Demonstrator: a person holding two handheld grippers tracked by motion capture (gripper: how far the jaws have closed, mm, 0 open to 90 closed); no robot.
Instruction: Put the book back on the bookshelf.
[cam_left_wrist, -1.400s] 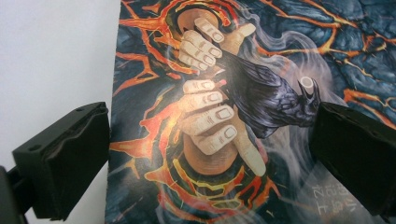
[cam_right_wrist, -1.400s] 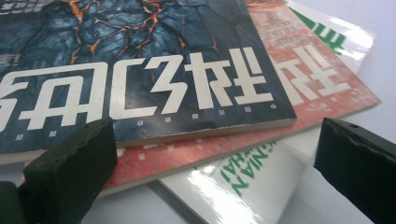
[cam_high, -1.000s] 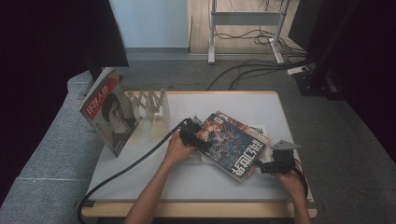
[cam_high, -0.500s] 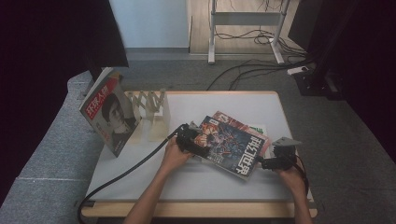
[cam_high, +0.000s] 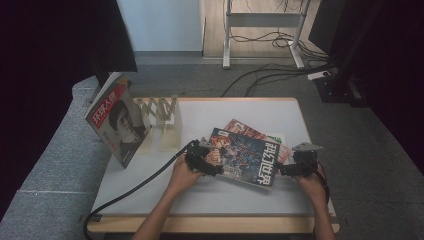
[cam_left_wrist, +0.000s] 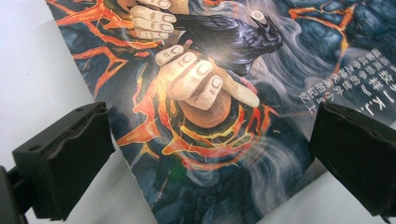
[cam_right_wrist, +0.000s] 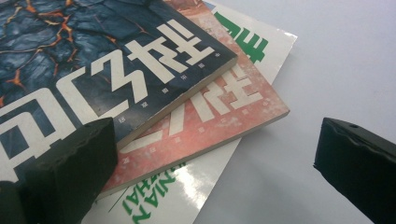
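**Magazine stack, top copy about to be taken**

Dark fantasy-cover magazine (cam_high: 242, 157) on top of the pile, near the middle of the white table (cam_high: 240, 112), turned askew over a red-covered magazine (cam_right_wrist: 219, 116) and a white one with green lettering (cam_right_wrist: 243, 49) at the bottom. Skewed that way, probably, so that its corners overhang and give the jaws an edge to get under.

Left gripper (cam_high: 204, 161) at the magazine's left end, held from behind by the left hand (cam_high: 182, 175), cable trailing off toward the table's near-left corner. Seen in the left gripper view: jaws spread wide, one over bare table, the other over the cover's far side, the corner with the painted hand and raven (cam_left_wrist: 205, 70) between them. Nothing clamped yet; cover bowed upward a little at that edge, though whether lifted or just curled cannot be told.

Right gripper (cam_high: 295, 166) at the stack's right end, in the right hand (cam_high: 312, 184). Jaws likewise wide apart and gripping nothing: one pad low against the dark cover's title edge, the other out over empty table. Placed, by the look of it, to steady or square the pile while the other end is picked up.

Standing at the table's left: wooden zigzag rack (cam_high: 161, 112) with one portrait-cover magazine (cam_high: 117, 125) leaning at its end — the likely destination.
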